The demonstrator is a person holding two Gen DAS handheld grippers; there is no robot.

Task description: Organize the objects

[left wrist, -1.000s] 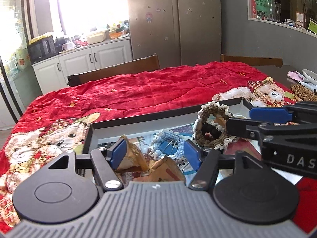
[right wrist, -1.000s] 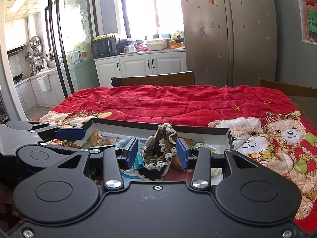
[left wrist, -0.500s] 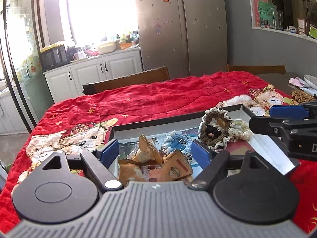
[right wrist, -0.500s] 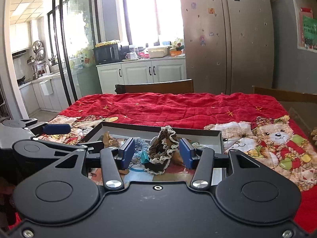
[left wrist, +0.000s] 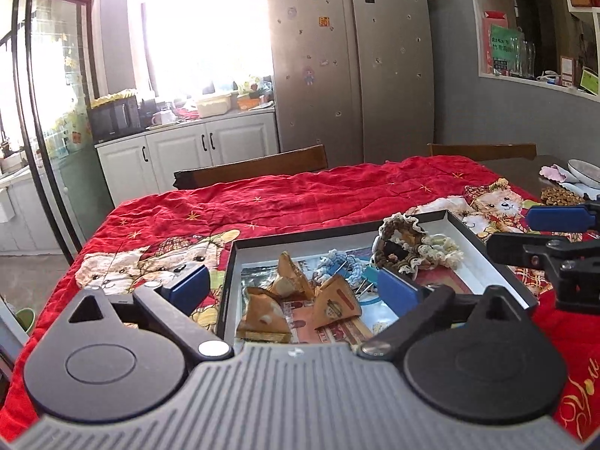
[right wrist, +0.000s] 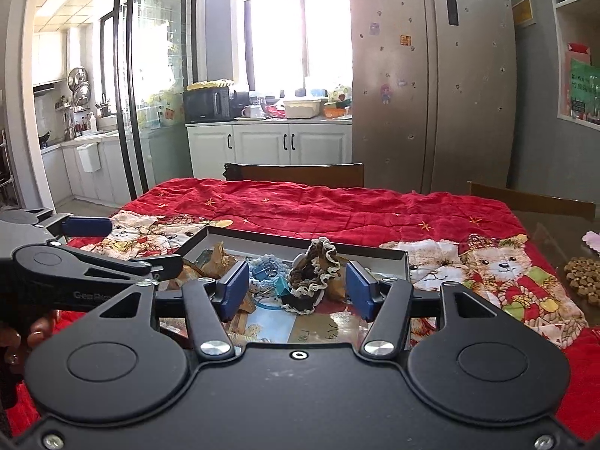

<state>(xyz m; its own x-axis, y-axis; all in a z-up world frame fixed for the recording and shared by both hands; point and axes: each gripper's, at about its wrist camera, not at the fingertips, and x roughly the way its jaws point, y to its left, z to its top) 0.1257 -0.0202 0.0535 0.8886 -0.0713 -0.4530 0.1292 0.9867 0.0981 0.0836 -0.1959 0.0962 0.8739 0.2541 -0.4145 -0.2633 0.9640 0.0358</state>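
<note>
Ahead of you at twelve o'clock, a steel fridge (right wrist: 427, 86); bright window (right wrist: 296, 37) and white cabinets (right wrist: 270, 146) at eleven; grey walls (left wrist: 487, 112).

A red quilt (right wrist: 337, 210) printed with teddy bears; a brown, cream-laced scrunchie (right wrist: 313, 273); blue pads (right wrist: 234, 290).

The near edge of the tray (left wrist: 491, 258) is covered in both views by the gripper bodies. The print on the tray's floor is too small to be read. The right gripper (left wrist: 555, 232) is cut off by the left view's right edge. A dish (left wrist: 585, 170) is likewise cropped there. Fingers (right wrist: 22, 333), possibly the left hand's, are only partly seen at the right view's left edge.
</note>
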